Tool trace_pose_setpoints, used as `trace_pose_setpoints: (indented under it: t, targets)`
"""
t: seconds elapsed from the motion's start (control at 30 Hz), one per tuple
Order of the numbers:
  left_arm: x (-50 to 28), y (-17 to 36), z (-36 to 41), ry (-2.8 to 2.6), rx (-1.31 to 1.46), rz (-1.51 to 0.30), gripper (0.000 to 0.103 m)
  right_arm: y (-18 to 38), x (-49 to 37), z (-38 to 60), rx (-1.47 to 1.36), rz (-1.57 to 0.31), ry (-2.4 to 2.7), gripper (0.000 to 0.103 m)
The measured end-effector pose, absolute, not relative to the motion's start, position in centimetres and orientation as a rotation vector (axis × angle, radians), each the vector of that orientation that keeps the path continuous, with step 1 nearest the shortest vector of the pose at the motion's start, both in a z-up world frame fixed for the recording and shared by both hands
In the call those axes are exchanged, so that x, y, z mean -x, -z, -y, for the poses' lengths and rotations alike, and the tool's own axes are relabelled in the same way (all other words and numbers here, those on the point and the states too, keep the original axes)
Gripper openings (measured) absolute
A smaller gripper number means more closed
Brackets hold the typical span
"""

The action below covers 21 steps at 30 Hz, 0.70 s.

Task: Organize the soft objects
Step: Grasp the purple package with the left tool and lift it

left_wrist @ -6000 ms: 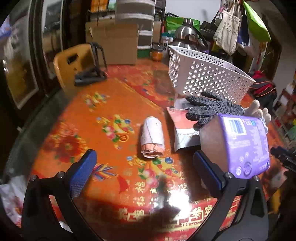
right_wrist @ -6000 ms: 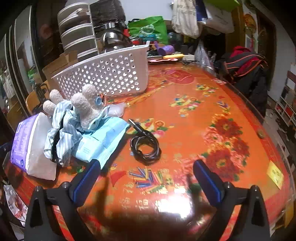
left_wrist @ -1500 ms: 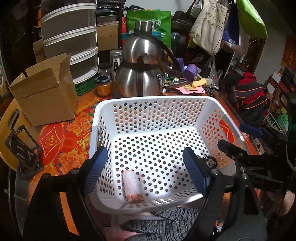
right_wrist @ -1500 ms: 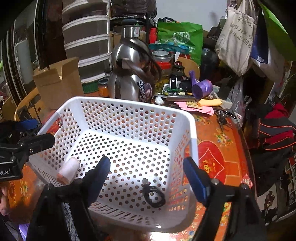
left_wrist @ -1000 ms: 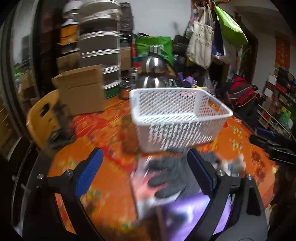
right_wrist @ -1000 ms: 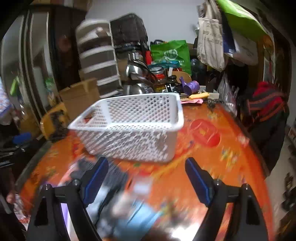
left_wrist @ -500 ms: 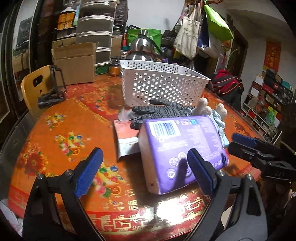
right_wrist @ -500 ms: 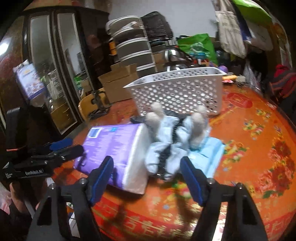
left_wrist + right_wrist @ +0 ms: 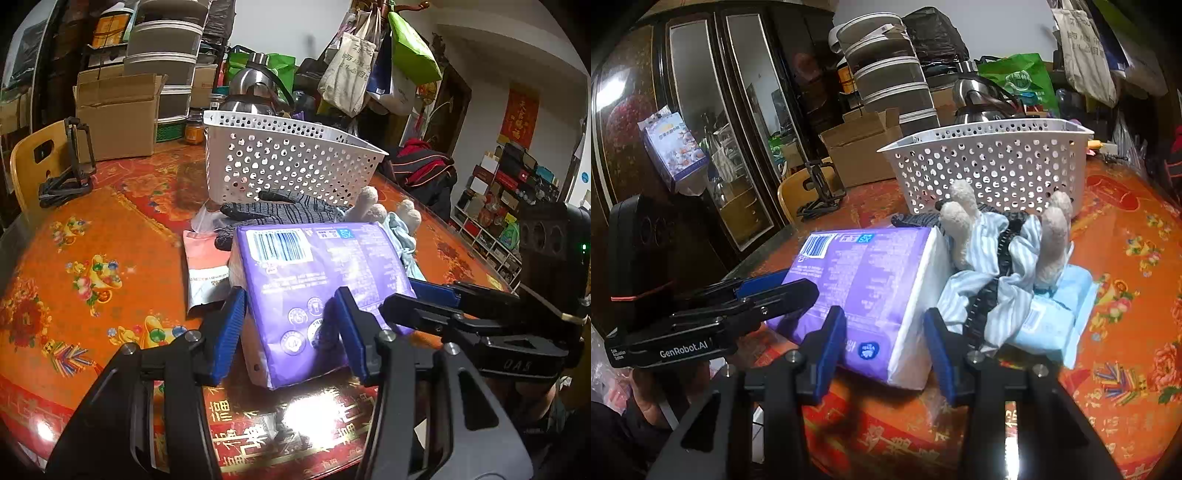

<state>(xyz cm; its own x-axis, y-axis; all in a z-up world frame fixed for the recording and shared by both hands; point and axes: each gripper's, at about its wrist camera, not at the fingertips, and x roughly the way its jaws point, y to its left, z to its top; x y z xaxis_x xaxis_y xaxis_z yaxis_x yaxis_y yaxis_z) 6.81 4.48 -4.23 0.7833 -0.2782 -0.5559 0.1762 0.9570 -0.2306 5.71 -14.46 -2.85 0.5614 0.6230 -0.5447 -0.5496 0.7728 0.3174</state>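
Note:
A purple soft pack (image 9: 317,291) lies on the red patterned table (image 9: 110,236), near its front edge. My left gripper (image 9: 291,325) is closed on the pack's near corner. My right gripper (image 9: 884,339) is closed on its white end (image 9: 919,314) from the other side. Behind the pack lie dark knit gloves (image 9: 280,212), a plush toy in blue striped cloth (image 9: 1001,258) and a light blue pack (image 9: 1052,317). The white perforated basket (image 9: 288,162) stands further back.
A pink-white pouch (image 9: 207,269) lies left of the purple pack. A cardboard box (image 9: 118,114), steel kettles (image 9: 255,88) and stacked containers stand at the table's back. A yellow chair (image 9: 33,162) with a black phone stand (image 9: 70,166) is at the left.
Both grippers came back from the basket to the table's front. In the last half second both closed from wide open onto the purple pack.

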Motion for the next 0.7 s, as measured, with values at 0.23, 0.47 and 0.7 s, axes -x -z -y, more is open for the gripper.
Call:
trace_pose_setpoints:
  t: [0.23,0.47,0.7]
  targets:
    - [-5.9,3.6,-3.4,0.225,0.127,-0.591,0.046,2.7,-5.0,14.1,-0.096,-0.667,-0.677,0.04]
    - [-4.5,1.8,-2.9,0.215,0.099,-0.521,0.046,1.5,-3.7,14.3,-0.078,-0.606,-0.657,0.039]
    - [-3.7,-1.4,-2.1,0.203,0.071,-0.424,0.046,-1.7,-2.7,14.7,-0.044,-0.508,-0.643,0.039]
